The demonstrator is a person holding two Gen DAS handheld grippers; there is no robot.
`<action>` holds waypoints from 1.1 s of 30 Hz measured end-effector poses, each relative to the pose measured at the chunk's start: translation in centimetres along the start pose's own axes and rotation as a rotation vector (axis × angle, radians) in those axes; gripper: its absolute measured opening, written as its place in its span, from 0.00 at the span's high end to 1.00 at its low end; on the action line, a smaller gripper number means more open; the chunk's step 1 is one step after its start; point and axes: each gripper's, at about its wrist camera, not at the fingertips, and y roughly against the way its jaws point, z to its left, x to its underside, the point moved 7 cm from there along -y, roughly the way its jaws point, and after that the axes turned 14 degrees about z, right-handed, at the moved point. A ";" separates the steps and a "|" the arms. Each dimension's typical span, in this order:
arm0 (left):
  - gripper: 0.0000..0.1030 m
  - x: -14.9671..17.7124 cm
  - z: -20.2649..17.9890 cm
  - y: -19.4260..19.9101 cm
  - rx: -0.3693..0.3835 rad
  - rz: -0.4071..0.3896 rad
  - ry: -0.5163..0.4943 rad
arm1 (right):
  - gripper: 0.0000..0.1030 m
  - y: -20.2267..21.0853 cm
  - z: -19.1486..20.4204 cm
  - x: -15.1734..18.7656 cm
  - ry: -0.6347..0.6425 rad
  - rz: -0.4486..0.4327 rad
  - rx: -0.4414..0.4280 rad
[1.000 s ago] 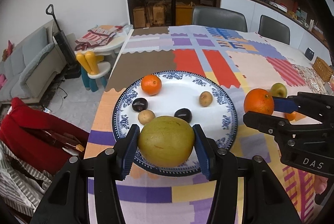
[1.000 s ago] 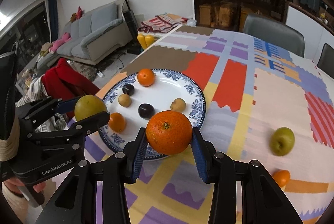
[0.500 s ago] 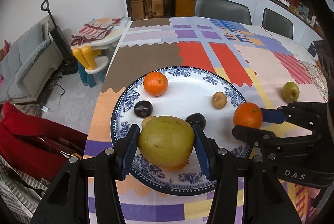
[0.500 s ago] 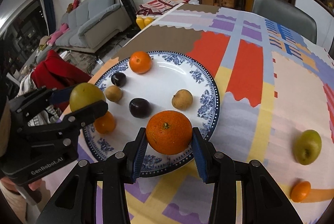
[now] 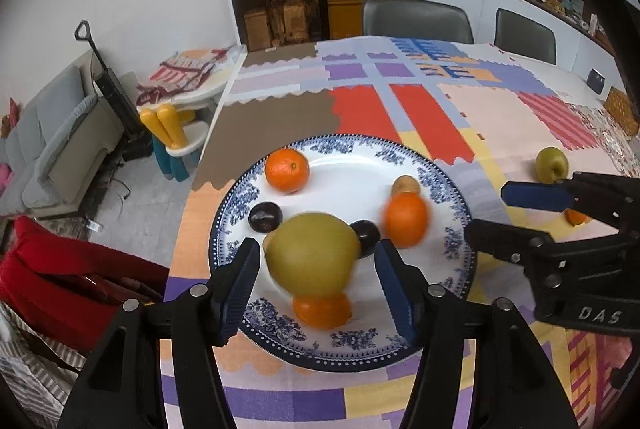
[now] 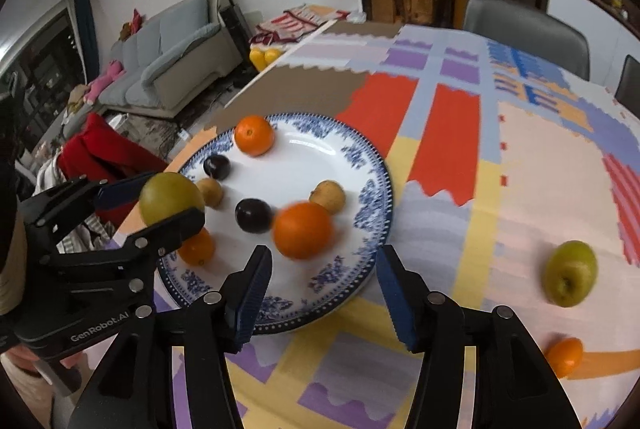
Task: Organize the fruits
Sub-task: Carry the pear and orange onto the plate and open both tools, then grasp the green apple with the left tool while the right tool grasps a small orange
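Note:
A blue-and-white plate (image 5: 434,341) (image 6: 376,197) holds several fruits. My left gripper (image 5: 316,289) (image 6: 150,203) is open; the yellow-green pear (image 5: 312,259) (image 6: 172,199) sits blurred between its spread fingers above the plate's near side, over a small orange (image 5: 322,311). My right gripper (image 6: 322,297) (image 5: 498,215) is open; the big orange (image 6: 302,229) (image 5: 404,215) lies blurred on the plate just ahead of it. On the plate there are also an orange (image 5: 287,169), two dark plums (image 5: 264,216) (image 6: 253,215) and a brown fruit (image 6: 328,196).
A green apple (image 6: 570,273) (image 5: 552,165) and a small orange (image 6: 566,355) lie on the patchwork tablecloth right of the plate. The table's left edge (image 5: 188,205) drops to the floor, with red cloth, a child's chair and a sofa. Grey chairs stand behind.
Both grippers have opened. The big orange has left the right gripper and rests on the plate. The pear is loose between the left fingers and blurred.

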 end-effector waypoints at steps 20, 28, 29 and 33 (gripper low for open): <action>0.27 2.1 -5.6 9.1 -0.013 -0.193 -0.013 | 0.38 10.3 -2.7 5.4 -0.052 -0.195 0.088; 0.25 2.5 -9.2 11.1 0.019 -0.237 -0.028 | 0.38 13.4 -5.8 7.4 -0.124 -0.251 0.126; 0.25 2.5 -9.7 11.1 0.024 -0.236 -0.031 | 0.38 13.8 -6.1 7.8 -0.131 -0.259 0.130; 0.25 2.7 -11.8 11.0 0.054 -0.234 -0.045 | 0.38 15.0 -7.6 9.0 -0.149 -0.287 0.157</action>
